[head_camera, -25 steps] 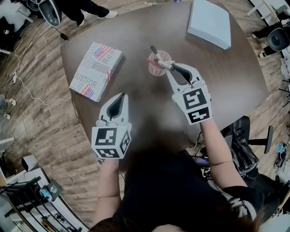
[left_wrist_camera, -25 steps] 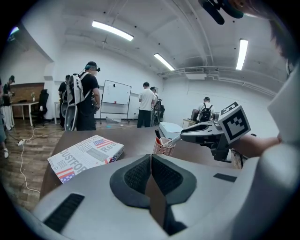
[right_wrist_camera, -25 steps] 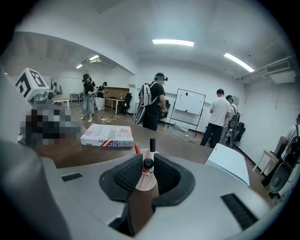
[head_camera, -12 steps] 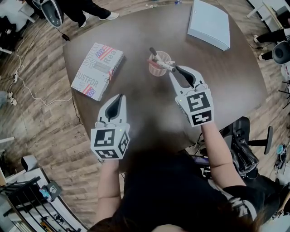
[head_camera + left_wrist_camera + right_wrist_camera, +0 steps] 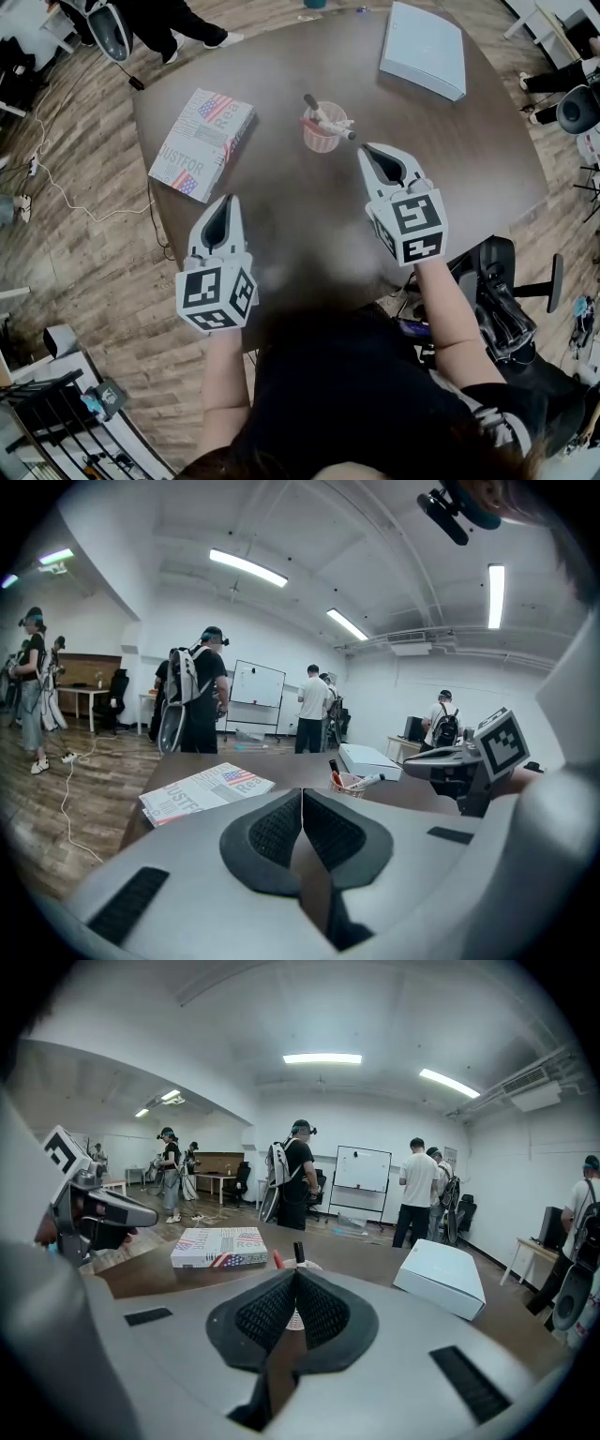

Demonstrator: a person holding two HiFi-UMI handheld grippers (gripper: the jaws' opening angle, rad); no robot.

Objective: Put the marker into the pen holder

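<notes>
The pen holder [image 5: 322,134], a clear pinkish cup, stands mid-table with a black-capped marker and a red pen in it. A white marker [image 5: 338,129] leans out of it to the right. My right gripper [image 5: 367,150] sits just right of and nearer than the cup. Its jaws have just closed and are shut with nothing between them. In the right gripper view its jaws [image 5: 294,1275] hide most of the cup, and only the pen tips [image 5: 298,1252] show above them. My left gripper [image 5: 223,201] is shut and empty near the table's front left. The pen holder [image 5: 349,781] appears far ahead of it.
A flag-printed box [image 5: 202,142] lies on the round dark table [image 5: 281,216] at the left, and a white box [image 5: 424,49] at the far right. An office chair [image 5: 511,291] stands by the table's right edge. People stand across the room [image 5: 292,1171].
The right gripper let go of the white marker, which now leans in the holder, then drew back toward me and shut. The left gripper also moved back a little.
</notes>
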